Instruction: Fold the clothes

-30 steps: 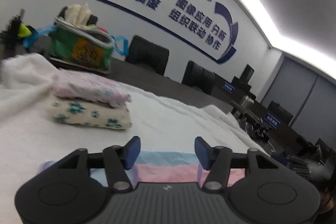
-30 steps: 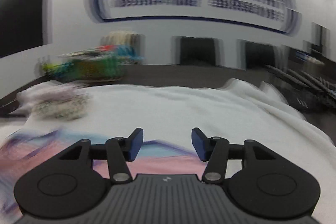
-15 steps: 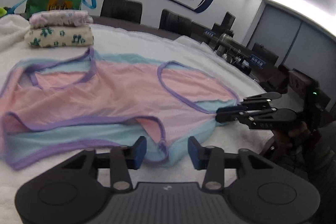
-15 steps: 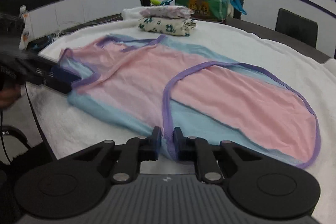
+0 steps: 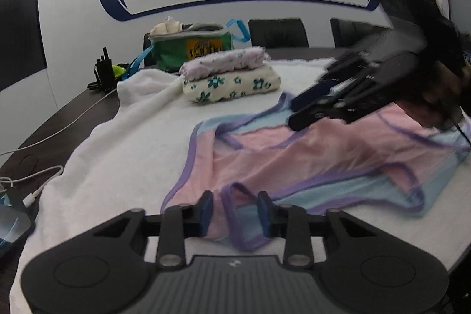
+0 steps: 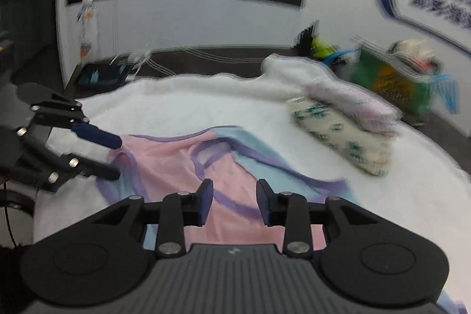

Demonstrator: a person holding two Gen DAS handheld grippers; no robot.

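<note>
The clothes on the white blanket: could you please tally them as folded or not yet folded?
Folded: 2, the lilac floral bundle on the cream flowered bundle.
Not yet folded: 1, the pink and blue garment.
Total: 3.

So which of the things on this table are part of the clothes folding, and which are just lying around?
Part of the job:
- pink and blue garment, spread on the white towel
- two folded pieces, stacked
- left gripper, jaws apart over the garment's edge
- right gripper, jaws apart

Lying about:
- green bag
- white cable
- black radio
</note>
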